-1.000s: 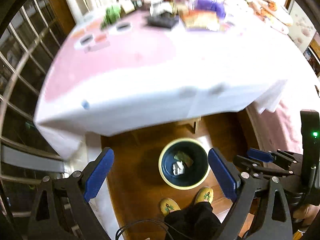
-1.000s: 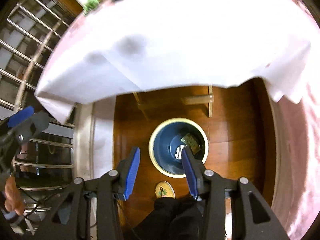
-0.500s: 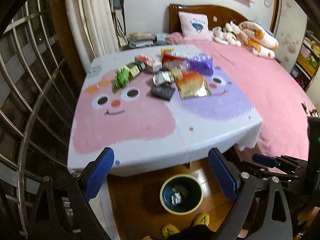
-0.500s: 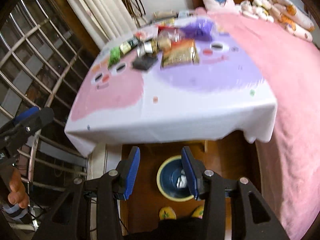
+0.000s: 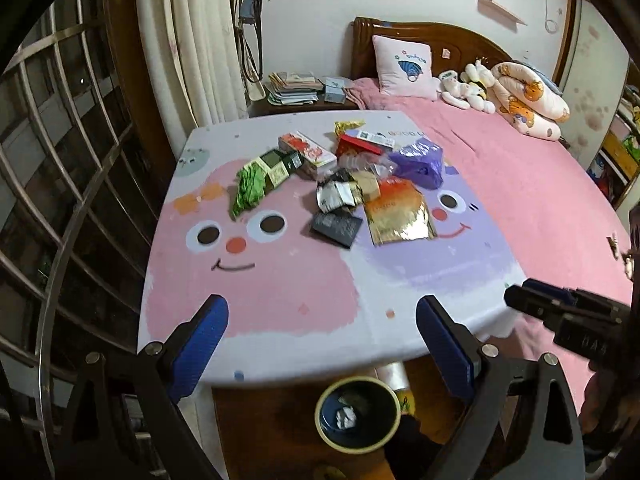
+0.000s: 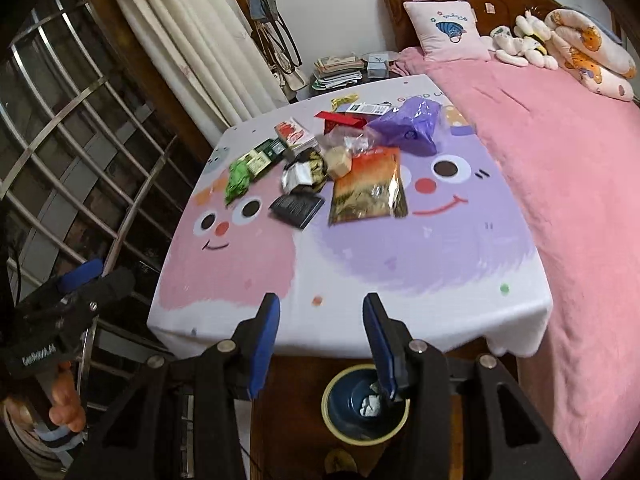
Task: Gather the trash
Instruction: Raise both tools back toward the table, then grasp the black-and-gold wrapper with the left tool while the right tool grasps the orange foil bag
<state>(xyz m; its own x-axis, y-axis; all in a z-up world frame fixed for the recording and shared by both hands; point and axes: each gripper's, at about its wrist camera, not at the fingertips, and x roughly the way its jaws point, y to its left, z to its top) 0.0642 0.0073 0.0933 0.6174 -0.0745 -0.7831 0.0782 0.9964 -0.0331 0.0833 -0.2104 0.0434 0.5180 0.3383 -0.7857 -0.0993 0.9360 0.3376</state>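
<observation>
— How does the left gripper [image 5: 322,344] stand?
— Its two blue-padded jaws are spread wide, nothing between them, and it points forward and downward. From the right wrist view its black body shows at the left edge, held by a hand [image 6: 64,408] whose fingers curl around the handle.

— And the right gripper [image 6: 320,336]?
— Its jaws are parted about halfway, narrower than the left's, and nothing sits between the pads. It is tilted downward likewise. In the left wrist view its black jaws reach in from the right edge, level with the left gripper and well apart from it.
</observation>
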